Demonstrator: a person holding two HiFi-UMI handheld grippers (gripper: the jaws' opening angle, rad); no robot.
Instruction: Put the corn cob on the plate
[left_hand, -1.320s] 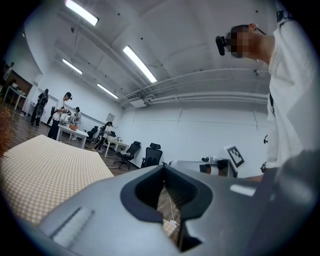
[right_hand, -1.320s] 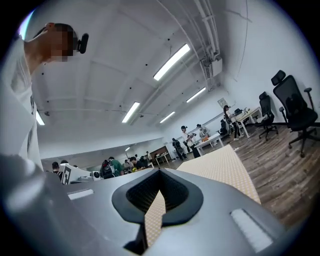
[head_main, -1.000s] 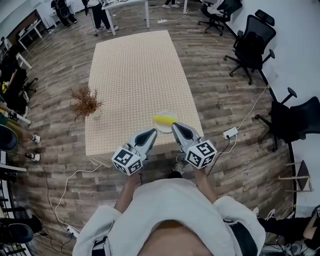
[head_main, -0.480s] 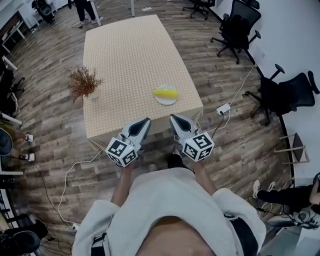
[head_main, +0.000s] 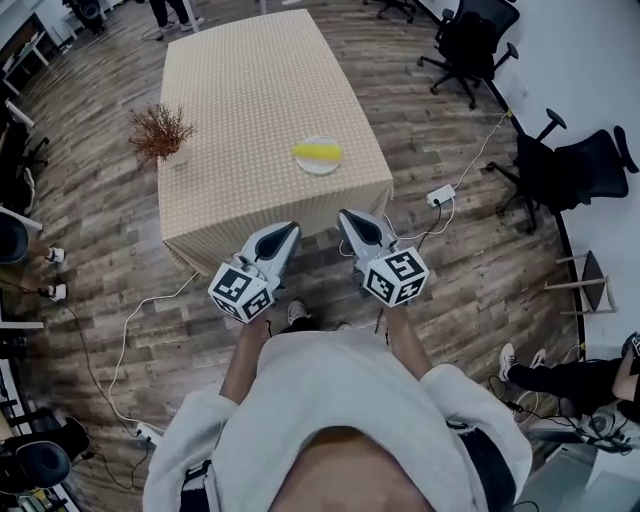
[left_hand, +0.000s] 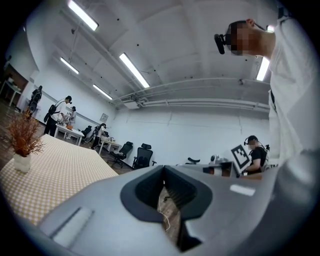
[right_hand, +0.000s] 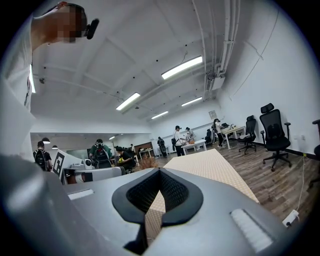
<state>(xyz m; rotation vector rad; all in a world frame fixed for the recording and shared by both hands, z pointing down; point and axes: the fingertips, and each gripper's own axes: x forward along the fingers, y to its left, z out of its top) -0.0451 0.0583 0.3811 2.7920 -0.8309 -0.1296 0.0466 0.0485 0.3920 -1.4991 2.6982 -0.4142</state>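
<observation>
Corn cob (head_main: 317, 152) lies on plate (head_main: 320, 171), near the 5 o'clock corner of the table (head_main: 250, 80). Plant (head_main: 158, 132) stands at the table's 8 o'clock edge, well apart from the plate. Both grippers are off the table, over wood floor (head_main: 450, 260), past its 6 o'clock edge, pointing toward 12. Left gripper (head_main: 291, 230): jaws together, nothing between them. Right gripper (head_main: 346, 216): jaws together, likewise empty. Plate sits at 12 o'clock from the pair, apart from both.

Yellow corn cob (head_main: 317, 152), lying on its side, lengthwise left to right, across small round white plate (head_main: 320, 171). Both resting toward near right corner of checked tabletop (head_main: 250, 80), close to right edge.
</observation>
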